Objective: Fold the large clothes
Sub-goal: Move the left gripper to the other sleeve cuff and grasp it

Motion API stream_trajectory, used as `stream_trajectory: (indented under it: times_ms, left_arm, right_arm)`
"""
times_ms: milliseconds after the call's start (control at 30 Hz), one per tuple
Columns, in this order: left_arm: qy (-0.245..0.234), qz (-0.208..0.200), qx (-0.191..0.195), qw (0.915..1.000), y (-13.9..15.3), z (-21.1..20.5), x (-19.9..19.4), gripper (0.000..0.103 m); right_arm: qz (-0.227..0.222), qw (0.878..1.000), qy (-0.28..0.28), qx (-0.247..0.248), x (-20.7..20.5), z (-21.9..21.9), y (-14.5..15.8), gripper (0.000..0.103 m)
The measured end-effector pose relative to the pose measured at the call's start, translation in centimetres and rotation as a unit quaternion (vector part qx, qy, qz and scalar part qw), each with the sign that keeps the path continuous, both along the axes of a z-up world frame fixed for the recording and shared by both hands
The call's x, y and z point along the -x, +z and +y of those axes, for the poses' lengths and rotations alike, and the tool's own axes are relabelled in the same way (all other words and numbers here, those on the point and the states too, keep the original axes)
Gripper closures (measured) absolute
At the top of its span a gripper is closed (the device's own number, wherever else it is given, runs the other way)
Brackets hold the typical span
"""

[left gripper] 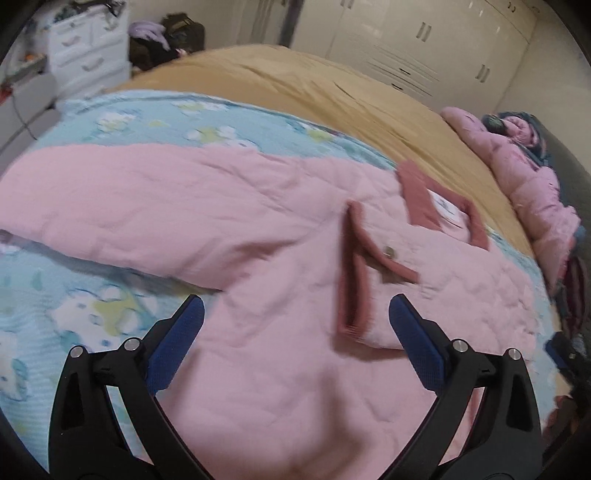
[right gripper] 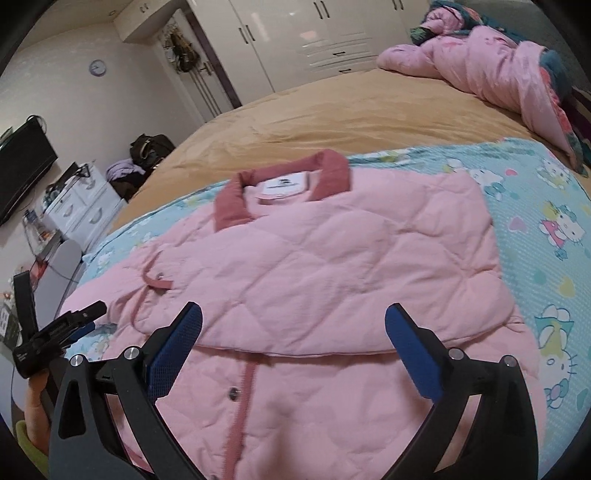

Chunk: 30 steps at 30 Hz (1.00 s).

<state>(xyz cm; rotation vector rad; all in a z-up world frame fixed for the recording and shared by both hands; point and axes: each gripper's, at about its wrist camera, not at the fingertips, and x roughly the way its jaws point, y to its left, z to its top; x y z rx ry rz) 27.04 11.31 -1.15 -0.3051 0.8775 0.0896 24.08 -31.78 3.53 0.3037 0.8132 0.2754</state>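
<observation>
A pink quilted jacket (left gripper: 258, 229) with a dark pink collar (left gripper: 428, 199) lies on a blue cartoon-print blanket (left gripper: 92, 314). In the right wrist view the jacket (right gripper: 332, 266) has one side folded across its front, collar (right gripper: 280, 184) at the far end. My left gripper (left gripper: 295, 317) is open and empty just above the jacket. My right gripper (right gripper: 293, 325) is open and empty above the jacket's lower front. The left gripper also shows in the right wrist view (right gripper: 66, 328) at the jacket's left edge.
The blanket (right gripper: 535, 229) lies on a tan bedspread (right gripper: 332, 110). A second pink jacket (right gripper: 498, 66) is heaped at the bed's far right. White drawers (right gripper: 81, 206), a dark bag (right gripper: 151, 146), a television (right gripper: 22, 162) and wardrobes (right gripper: 314, 33) stand around the bed.
</observation>
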Motion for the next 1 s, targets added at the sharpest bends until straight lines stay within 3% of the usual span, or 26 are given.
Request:
stream_trajectory:
  times_ms: [367,1000]
  left_arm:
    - [0.056,-0.015,0.001,0.9983,0.9,6.3,1.6,0.009]
    - [0.128,-0.011,0.021,0.9915,0.0,18.0,4.3,0.009]
  right_arm:
    - [-0.027,0.999,0.038,0.007,0.1,6.1,2.5,0.004]
    - [-0.040,0.994,0.105,0.016,-0.7,18.4,3.6,0.004]
